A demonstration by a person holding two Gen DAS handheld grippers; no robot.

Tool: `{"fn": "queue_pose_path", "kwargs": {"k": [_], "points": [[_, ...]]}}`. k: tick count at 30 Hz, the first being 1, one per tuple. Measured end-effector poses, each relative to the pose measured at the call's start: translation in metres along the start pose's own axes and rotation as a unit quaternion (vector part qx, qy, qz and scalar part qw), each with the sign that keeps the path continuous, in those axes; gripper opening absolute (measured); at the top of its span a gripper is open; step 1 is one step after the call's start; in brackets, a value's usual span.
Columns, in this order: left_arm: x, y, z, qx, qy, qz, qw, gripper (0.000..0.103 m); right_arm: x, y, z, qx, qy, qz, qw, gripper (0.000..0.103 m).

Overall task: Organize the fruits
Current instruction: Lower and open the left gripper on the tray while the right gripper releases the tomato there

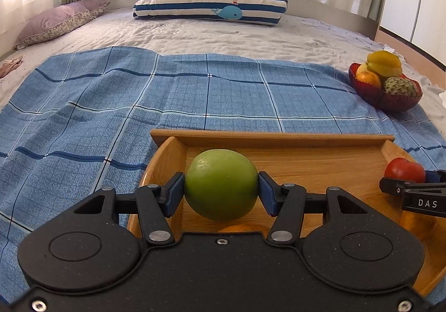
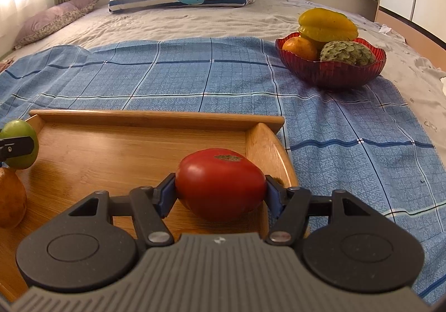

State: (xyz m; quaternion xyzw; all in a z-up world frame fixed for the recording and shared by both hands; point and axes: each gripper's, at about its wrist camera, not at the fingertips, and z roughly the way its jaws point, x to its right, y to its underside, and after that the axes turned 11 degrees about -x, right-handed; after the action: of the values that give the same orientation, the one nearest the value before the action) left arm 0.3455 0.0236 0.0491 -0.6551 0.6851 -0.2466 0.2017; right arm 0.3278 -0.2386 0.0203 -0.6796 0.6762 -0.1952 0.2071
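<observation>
**Fruit in both grippers over the tray**

Left gripper (image 1: 221, 190) is clamped on a green fruit (image 1: 221, 184) over the wooden tray (image 1: 278, 137), left end; right gripper (image 2: 220, 188) grasps a red tomato (image 2: 220, 183) at the right end. Lower each gently and level before releasing, keeping them apart. Counted: two held, one brown fruit (image 2: 11, 199) on the tray, three visible in the red bowl (image 2: 334, 72).
</observation>
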Motion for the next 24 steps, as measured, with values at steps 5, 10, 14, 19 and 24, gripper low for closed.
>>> {"fn": "queue_pose_path", "kwargs": {"k": [5, 10, 14, 19, 24], "points": [[0.001, 0.001, 0.004, -0.005, 0.001, 0.001, 1.0000, 0.054, -0.005, 0.002, 0.001, 0.001, 0.011, -0.017, 1.000, 0.067], [0.002, 0.001, 0.005, -0.005, 0.000, 0.002, 1.0000, 0.054, -0.006, 0.002, 0.001, 0.001, 0.014, -0.022, 1.000, 0.067], [0.002, 0.001, 0.005, -0.004, -0.001, 0.004, 1.0000, 0.054, -0.007, 0.003, 0.002, 0.002, 0.018, -0.028, 0.999, 0.068], [0.004, 0.002, 0.006, 0.000, -0.006, 0.011, 0.9999, 0.054, -0.011, 0.006, 0.003, 0.005, 0.028, -0.039, 0.999, 0.069], [0.005, 0.003, 0.006, 0.000, -0.005, 0.009, 0.9999, 0.054, -0.008, 0.005, 0.002, 0.003, 0.022, -0.031, 0.999, 0.073]]}}
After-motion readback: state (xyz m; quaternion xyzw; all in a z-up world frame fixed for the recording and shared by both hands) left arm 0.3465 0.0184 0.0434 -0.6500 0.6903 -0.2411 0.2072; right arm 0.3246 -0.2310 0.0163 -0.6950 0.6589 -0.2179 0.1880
